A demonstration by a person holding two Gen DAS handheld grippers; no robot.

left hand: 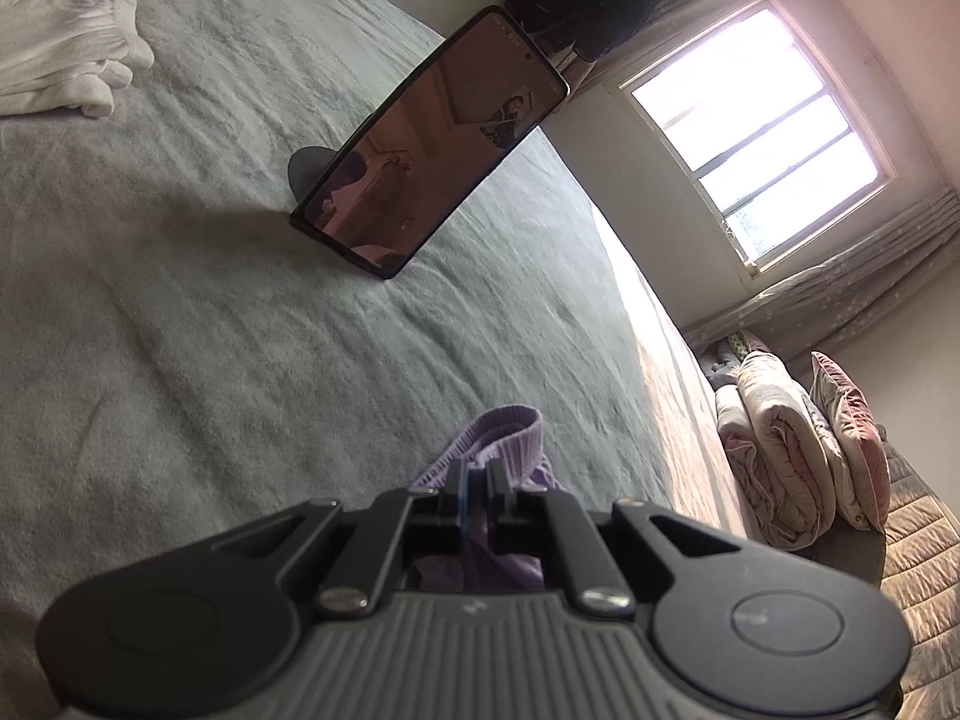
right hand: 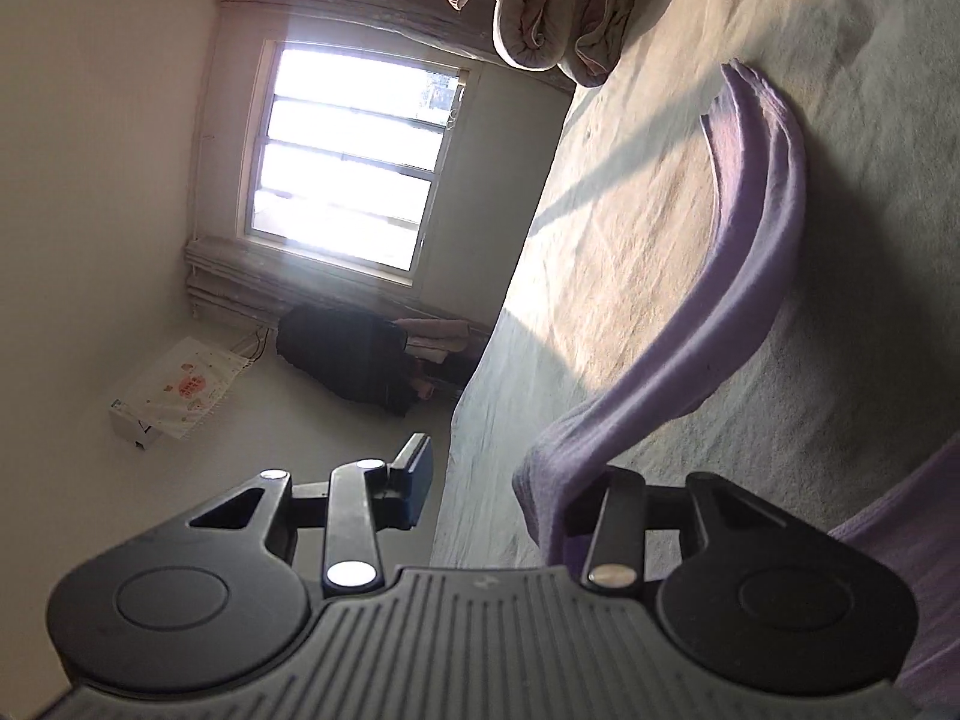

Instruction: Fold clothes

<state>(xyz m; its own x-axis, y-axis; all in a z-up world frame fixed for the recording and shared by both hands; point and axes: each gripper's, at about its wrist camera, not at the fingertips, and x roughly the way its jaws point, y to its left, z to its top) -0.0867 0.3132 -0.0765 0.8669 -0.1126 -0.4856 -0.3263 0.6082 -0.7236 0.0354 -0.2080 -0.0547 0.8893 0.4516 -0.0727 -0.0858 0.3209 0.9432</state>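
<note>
Soft lilac knit garment (right hand: 738, 276) lies across the grey-sheeted bed (left hand: 240, 330), one ribbed edge (left hand: 510, 426) pinched in the left tongs (left hand: 474, 480), which are clamped nearly flat on it. Right tongs (right hand: 516, 486) sit about half open; the lilac cloth drapes over one finger, the other finger (right hand: 414, 474) is bare, so nothing is gripped there. Further out on the bed: a black smartphone (left hand: 432, 144) propped upright, a folded white garment (left hand: 66, 54). Rolled pink quilt (left hand: 780, 450) by the bright window (left hand: 774, 126).

Lilac ribbed garment (left hand: 510, 438), grey bedspread (left hand: 180, 330), white folded clothes (left hand: 60, 48), black grippers (left hand: 474, 492)
</note>
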